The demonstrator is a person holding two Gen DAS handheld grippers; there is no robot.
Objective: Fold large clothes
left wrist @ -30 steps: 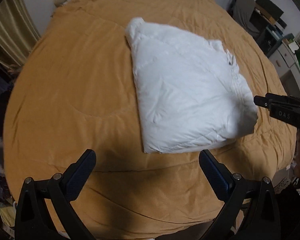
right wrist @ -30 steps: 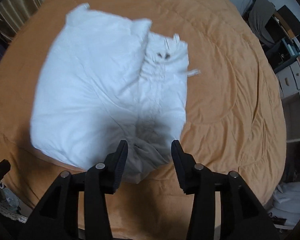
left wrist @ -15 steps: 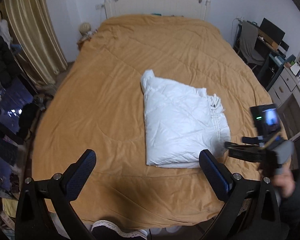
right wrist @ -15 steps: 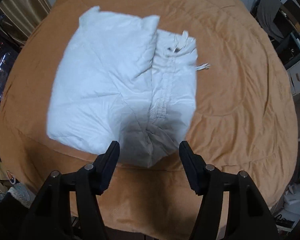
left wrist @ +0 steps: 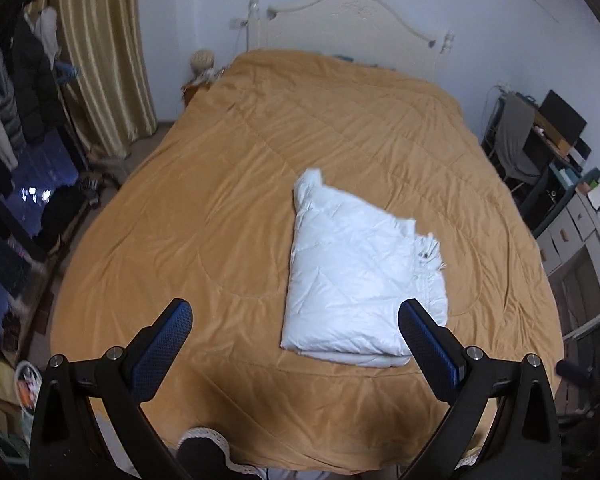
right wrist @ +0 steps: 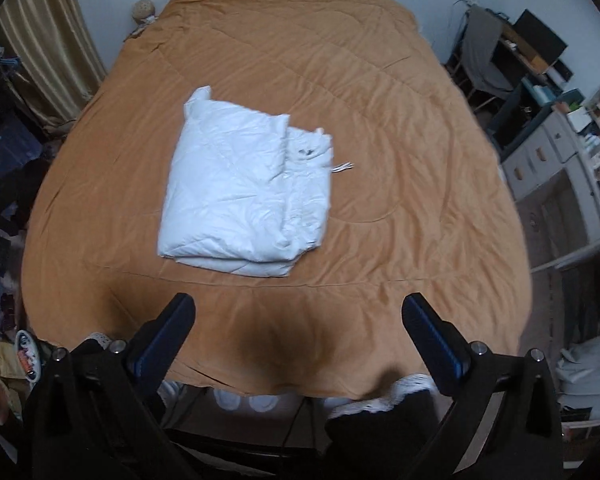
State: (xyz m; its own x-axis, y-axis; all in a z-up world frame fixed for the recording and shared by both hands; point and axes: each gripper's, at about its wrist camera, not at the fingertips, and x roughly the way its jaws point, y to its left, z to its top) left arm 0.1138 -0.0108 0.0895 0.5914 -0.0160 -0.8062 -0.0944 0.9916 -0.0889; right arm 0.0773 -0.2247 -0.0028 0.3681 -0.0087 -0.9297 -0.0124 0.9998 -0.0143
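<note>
Just let go: my right gripper (right wrist: 298, 330) jaws have been opening and are now spread wide with nothing between them, left gripper (left wrist: 296, 334) released too. White jacket (right wrist: 244, 192) is sitting folded on the bed (right wrist: 380, 120), so I'm backing off, looking done.

A folded white quilted down garment (left wrist: 360, 280) lies on an orange-tan quilted bedspread (left wrist: 220, 220), nearer its foot than the white arched headboard (left wrist: 356, 20). The left gripper (left wrist: 296, 332) hangs above it with jaws spread wide and nothing between them.
</note>
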